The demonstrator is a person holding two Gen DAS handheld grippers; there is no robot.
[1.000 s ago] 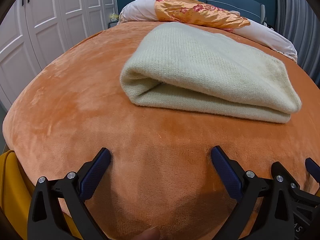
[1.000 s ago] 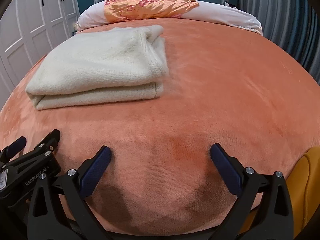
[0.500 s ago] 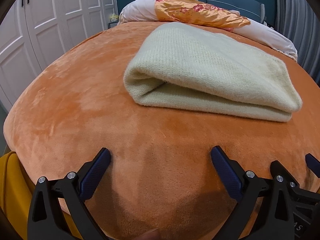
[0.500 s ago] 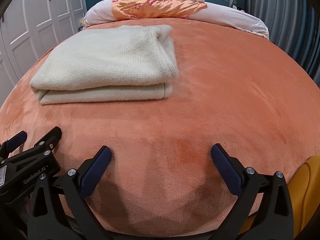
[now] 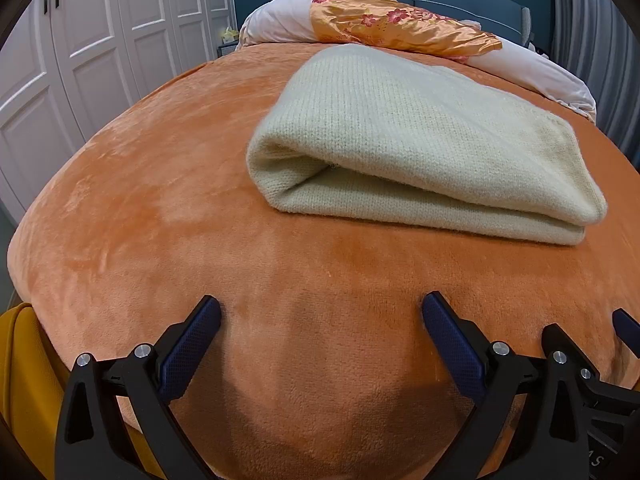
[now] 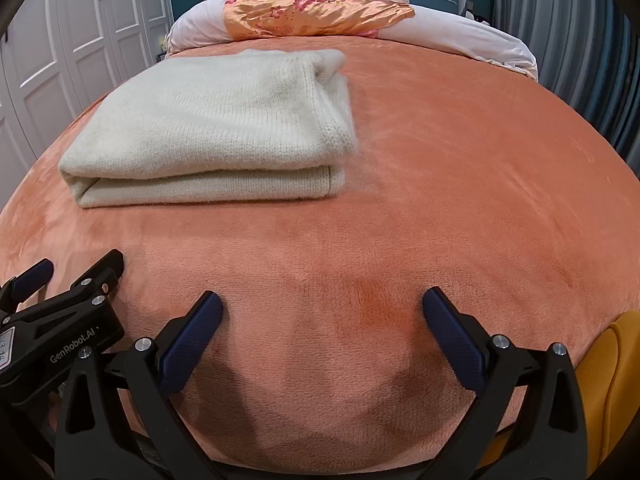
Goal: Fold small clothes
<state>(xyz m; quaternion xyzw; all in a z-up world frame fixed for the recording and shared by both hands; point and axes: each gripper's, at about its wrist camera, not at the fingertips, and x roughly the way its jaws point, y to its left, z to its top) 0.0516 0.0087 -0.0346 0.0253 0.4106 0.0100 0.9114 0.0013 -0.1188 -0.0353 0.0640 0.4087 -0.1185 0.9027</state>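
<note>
Cream knit garment (image 5: 420,148) lies folded on the orange bed cover (image 5: 160,208), well ahead of you. Your left hand-held gripper (image 5: 320,320) and right hand-held gripper (image 6: 322,312) hover side by side, low and level, jaws wide, empty.

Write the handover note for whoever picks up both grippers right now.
Left gripper: open, empty, above the orange blanket near the bed's foot.
Right gripper: open, empty, beside it.
Cream knit garment: folded in layers, lying flat on the blanket ahead, touching neither gripper.
Done: this piece looks folded.
Left: perhaps square the edges; no other small clothes in view.
</note>
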